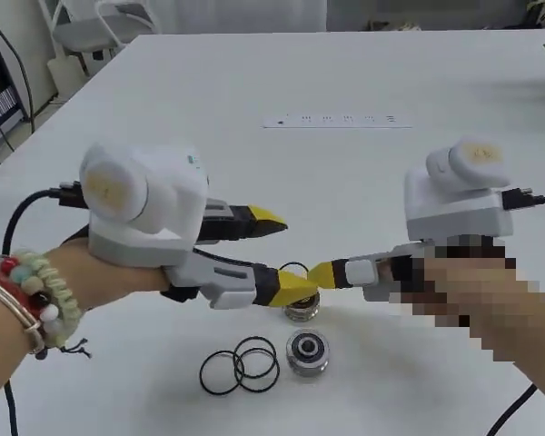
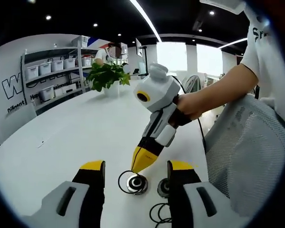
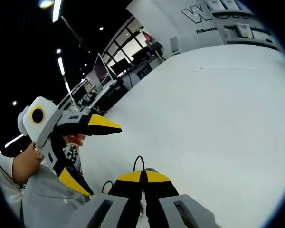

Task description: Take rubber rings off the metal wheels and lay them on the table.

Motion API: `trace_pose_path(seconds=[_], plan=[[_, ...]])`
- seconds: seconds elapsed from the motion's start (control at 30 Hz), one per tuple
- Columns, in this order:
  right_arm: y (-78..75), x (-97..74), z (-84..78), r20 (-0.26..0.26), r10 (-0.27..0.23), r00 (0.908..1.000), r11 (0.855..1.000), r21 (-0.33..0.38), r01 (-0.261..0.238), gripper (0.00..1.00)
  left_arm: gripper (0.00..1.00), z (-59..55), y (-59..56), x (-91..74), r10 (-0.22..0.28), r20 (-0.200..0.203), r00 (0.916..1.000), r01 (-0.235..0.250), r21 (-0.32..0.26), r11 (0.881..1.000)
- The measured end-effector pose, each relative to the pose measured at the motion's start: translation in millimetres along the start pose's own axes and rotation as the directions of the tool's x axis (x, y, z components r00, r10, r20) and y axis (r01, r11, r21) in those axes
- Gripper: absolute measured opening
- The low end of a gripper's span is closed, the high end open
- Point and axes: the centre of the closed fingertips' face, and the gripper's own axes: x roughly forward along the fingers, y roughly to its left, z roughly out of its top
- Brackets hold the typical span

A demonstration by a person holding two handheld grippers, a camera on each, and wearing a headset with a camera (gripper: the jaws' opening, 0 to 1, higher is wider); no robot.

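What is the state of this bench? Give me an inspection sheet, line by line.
Surface: white table.
Job's things: far wheel under the gripper tips; near wheel beside it; about three loose rubber rings lying overlapped by the near wheel; pinched ring looping up at the far wheel.
Clutter: white power strip farther back.
Grippers: left gripper open, jaws either side of the other's tip; right gripper shut on the pinched ring.
Cables: left cable and right cable, both black.
Surroundings: chair, potted plant, shelves of bins.
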Motion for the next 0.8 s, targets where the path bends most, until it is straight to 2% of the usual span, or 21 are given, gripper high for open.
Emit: trace_pose_path(seconds=[0.1, 0.2, 0.37, 0.63, 0.73, 0.8], plan=[[2.0, -0.7, 1.7, 0.004, 0.003, 1.0, 1.0, -0.007, -0.003, 0.0, 0.58, 4.1, -5.8, -9.7, -0.023, -0.015, 0.9996, 0.023, 0.018, 1.0], [5.7, -1.8, 5.2, 0.011, 0.008, 0.9999, 1.0, -0.018, -0.008, 0.0, 0.6, 8.8, -8.9, -20.0, -0.029, -0.016, 0.9994, 0.03, 0.033, 0.999], [11.6, -3.1, 9.3, 0.02, 0.02, 0.9996, 0.999, -0.036, -0.019, 0.0, 0.68, 15.2, -10.0, -39.9, -0.018, -0.003, 0.9998, 0.018, 0.039, 0.999], [21.9, -3.2, 14.2, 0.026, 0.041, 0.9988, 0.997, -0.061, -0.04, 0.0, 0.76, 16.9, -6.9, -77.0, 0.044, 0.001, 0.999, -0.044, 0.056, 0.997], [28.6, -2.8, 15.2, 0.024, 0.054, 0.9983, 0.996, -0.076, -0.052, 0.0, 0.78, 15.2, -8.7, -90.3, 0.06, -0.001, 0.9982, -0.06, 0.057, 0.997], [31.9, -2.4, 15.7, 0.022, 0.061, 0.9979, 0.995, -0.083, -0.059, 0.0, 0.79, 14.3, -14.5, -96.2, 0.07, -0.003, 0.9975, -0.07, 0.054, 0.996]])
